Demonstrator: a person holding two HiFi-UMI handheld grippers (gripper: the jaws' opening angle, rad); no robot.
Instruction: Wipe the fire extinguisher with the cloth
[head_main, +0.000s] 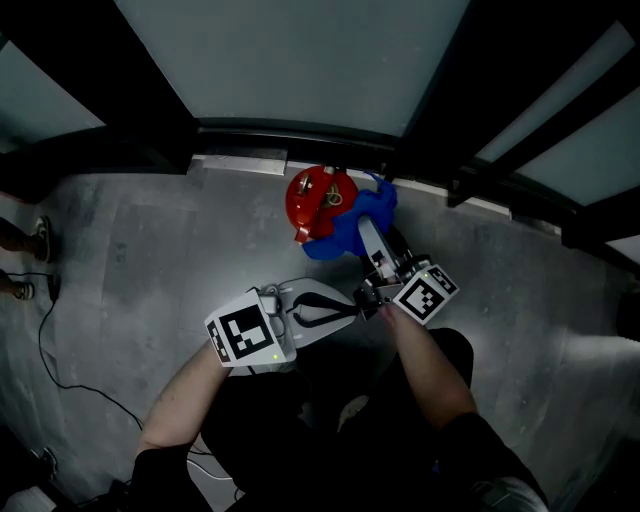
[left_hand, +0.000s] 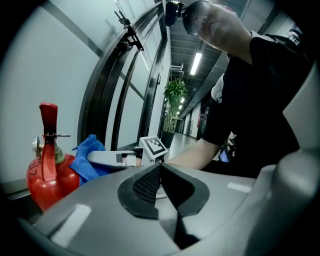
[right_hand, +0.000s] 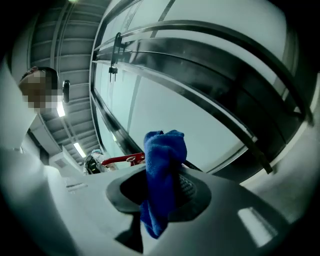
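Down on the grey floor (head_main: 150, 260), the head view looks onto the top of the red fire extinguisher (head_main: 318, 203). It stands upright by the glass wall (head_main: 300, 60), its long axis vertical. The blue cloth (head_main: 352, 228) lies against its right side, at the tip of the right gripper (head_main: 368, 232). The left gripper (head_main: 345, 305) hangs apart from both.

Only the left gripper view shows the extinguisher's lever pointing straight up (and a potted plant (left_hand: 174, 95) down a corridor). This gripper's jaws are pressed together with nothing between them.

In the right gripper view the jaws pinch the cloth. Behind it is a red lever, probably the extinguisher's.
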